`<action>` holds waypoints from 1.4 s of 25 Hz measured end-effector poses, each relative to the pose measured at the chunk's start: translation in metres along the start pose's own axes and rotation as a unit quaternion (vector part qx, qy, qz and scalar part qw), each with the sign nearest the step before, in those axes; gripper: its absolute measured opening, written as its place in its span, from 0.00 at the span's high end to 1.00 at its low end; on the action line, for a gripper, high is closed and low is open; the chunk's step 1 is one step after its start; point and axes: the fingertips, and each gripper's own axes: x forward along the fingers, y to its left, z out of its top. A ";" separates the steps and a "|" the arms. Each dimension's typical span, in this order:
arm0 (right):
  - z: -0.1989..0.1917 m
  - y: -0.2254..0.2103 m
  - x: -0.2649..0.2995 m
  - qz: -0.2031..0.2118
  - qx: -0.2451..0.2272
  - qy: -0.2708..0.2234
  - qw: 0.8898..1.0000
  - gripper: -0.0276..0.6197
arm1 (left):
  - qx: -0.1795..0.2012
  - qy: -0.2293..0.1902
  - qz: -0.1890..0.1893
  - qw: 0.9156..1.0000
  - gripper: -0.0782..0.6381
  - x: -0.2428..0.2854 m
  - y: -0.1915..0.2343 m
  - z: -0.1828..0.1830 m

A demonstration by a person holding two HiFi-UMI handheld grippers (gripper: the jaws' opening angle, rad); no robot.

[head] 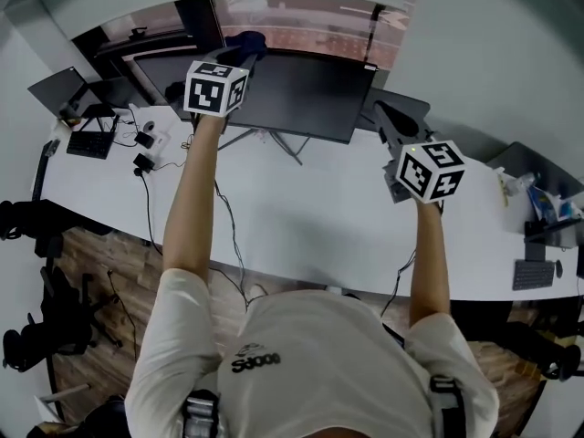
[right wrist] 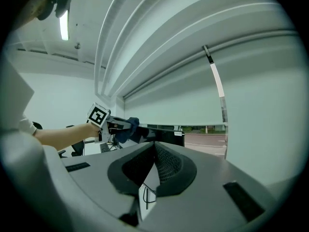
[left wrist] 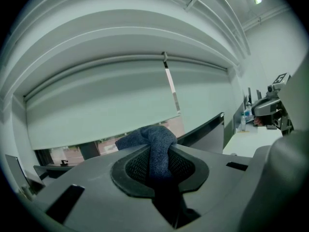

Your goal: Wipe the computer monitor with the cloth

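The dark monitor (head: 292, 94) stands at the back of the white desk (head: 301, 226), its screen off. My left gripper (head: 243, 55) is raised at the monitor's top left corner and is shut on a blue cloth (head: 248, 41). In the left gripper view the cloth (left wrist: 157, 146) is bunched between the jaws, with the monitor's top edge (left wrist: 205, 128) just behind. My right gripper (head: 383, 115) hovers off the monitor's right edge, jaws shut with nothing between them. The right gripper view shows the left gripper (right wrist: 112, 125), the cloth (right wrist: 126, 129) and the monitor (right wrist: 164, 135) ahead.
A keyboard (head: 89, 143), small devices and cables (head: 146, 149) lie at the desk's left end beside a second screen (head: 59, 88). Another keyboard (head: 532, 274) and bottles (head: 538, 199) sit at the right end. A drawn roller blind (left wrist: 106, 100) covers the window behind the monitor.
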 end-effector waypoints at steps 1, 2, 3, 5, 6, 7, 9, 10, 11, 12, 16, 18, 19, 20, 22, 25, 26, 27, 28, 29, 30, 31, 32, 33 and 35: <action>0.000 -0.005 -0.006 0.000 0.000 -0.001 1.000 0.96 | 0.002 0.000 -0.004 1.000 0.78 0.003 -0.010 0.004; -0.001 -0.010 -0.012 -0.004 -0.004 0.000 1.000 0.96 | 0.003 0.000 -0.008 1.000 0.78 0.007 -0.021 0.007; -0.003 -0.015 -0.018 -0.008 -0.011 0.004 1.000 0.96 | 0.003 -0.001 -0.013 1.000 0.78 0.010 -0.032 0.011; -0.005 -0.027 -0.032 -0.018 -0.030 0.007 0.999 0.96 | 0.006 -0.004 -0.022 1.000 0.78 0.016 -0.056 0.020; -0.006 -0.032 -0.040 -0.022 -0.039 0.005 0.999 0.96 | 0.007 -0.005 -0.026 1.000 0.78 0.020 -0.069 0.025; -0.006 -0.037 -0.047 -0.023 -0.047 0.000 0.999 0.96 | 0.007 -0.007 -0.030 0.999 0.78 0.023 -0.080 0.029; -0.006 -0.044 -0.061 -0.017 -0.061 -0.004 0.998 0.96 | 0.006 -0.010 -0.036 0.999 0.78 0.030 -0.101 0.037; -0.007 -0.048 -0.067 -0.013 -0.063 -0.005 0.998 0.96 | 0.005 -0.011 -0.037 0.999 0.78 0.032 -0.110 0.040; -0.008 -0.052 -0.072 -0.010 -0.058 -0.006 0.998 0.96 | 0.004 -0.012 -0.037 0.999 0.78 0.035 -0.118 0.042; -0.008 -0.057 -0.077 -0.007 -0.048 -0.008 0.999 0.96 | 0.004 -0.013 -0.038 0.999 0.78 0.037 -0.126 0.045; -0.009 -0.079 -0.096 -0.012 -0.018 -0.021 1.000 0.96 | 0.001 -0.018 -0.043 0.999 0.78 0.045 -0.156 0.055; -0.014 -0.087 -0.100 -0.018 -0.023 -0.015 0.999 0.96 | -0.001 -0.022 -0.050 0.998 0.78 0.050 -0.171 0.060; -0.017 -0.091 -0.102 -0.019 -0.023 -0.010 1.000 0.96 | -0.002 -0.024 -0.056 0.998 0.78 0.052 -0.180 0.063; -0.020 -0.094 -0.104 -0.018 -0.020 -0.005 1.000 0.96 | -0.003 -0.027 -0.062 0.998 0.78 0.055 -0.188 0.066; -0.023 -0.098 -0.108 -0.014 -0.011 0.001 1.000 0.96 | -0.005 -0.028 -0.070 0.997 0.78 0.059 -0.202 0.070; -0.025 -0.104 -0.116 -0.020 -0.025 0.005 0.999 0.96 | -0.002 -0.026 -0.076 0.997 0.78 0.065 -0.215 0.076; -0.026 -0.107 -0.118 -0.026 -0.033 0.007 0.999 0.96 | 0.000 -0.027 -0.082 0.996 0.78 0.066 -0.221 0.079; -0.027 -0.108 -0.121 -0.030 -0.036 0.010 0.999 0.96 | 0.002 -0.028 -0.087 0.996 0.78 0.067 -0.227 0.081; -0.029 -0.109 -0.124 -0.031 -0.037 0.012 0.999 0.96 | 0.002 -0.030 -0.092 0.995 0.78 0.068 -0.233 0.082; -0.029 -0.108 -0.128 -0.029 -0.038 0.013 0.999 0.96 | -0.002 -0.033 -0.097 0.995 0.78 0.068 -0.237 0.084; -0.030 -0.108 -0.131 -0.027 -0.041 0.014 0.999 0.96 | -0.008 -0.038 -0.101 0.994 0.78 0.069 -0.242 0.085; -0.031 -0.108 -0.134 -0.027 -0.045 0.015 0.998 0.96 | -0.016 -0.043 -0.106 0.993 0.78 0.070 -0.247 0.087; -0.032 -0.109 -0.137 -0.028 -0.051 0.018 0.998 0.96 | -0.024 -0.047 -0.109 0.993 0.78 0.071 -0.252 0.088; -0.034 -0.109 -0.140 -0.029 -0.056 0.022 0.998 0.96 | -0.031 -0.051 -0.109 0.992 0.78 0.071 -0.257 0.088; -0.037 -0.111 -0.144 -0.031 -0.060 0.026 0.997 0.96 | -0.045 -0.055 -0.103 0.992 0.78 0.073 -0.261 0.087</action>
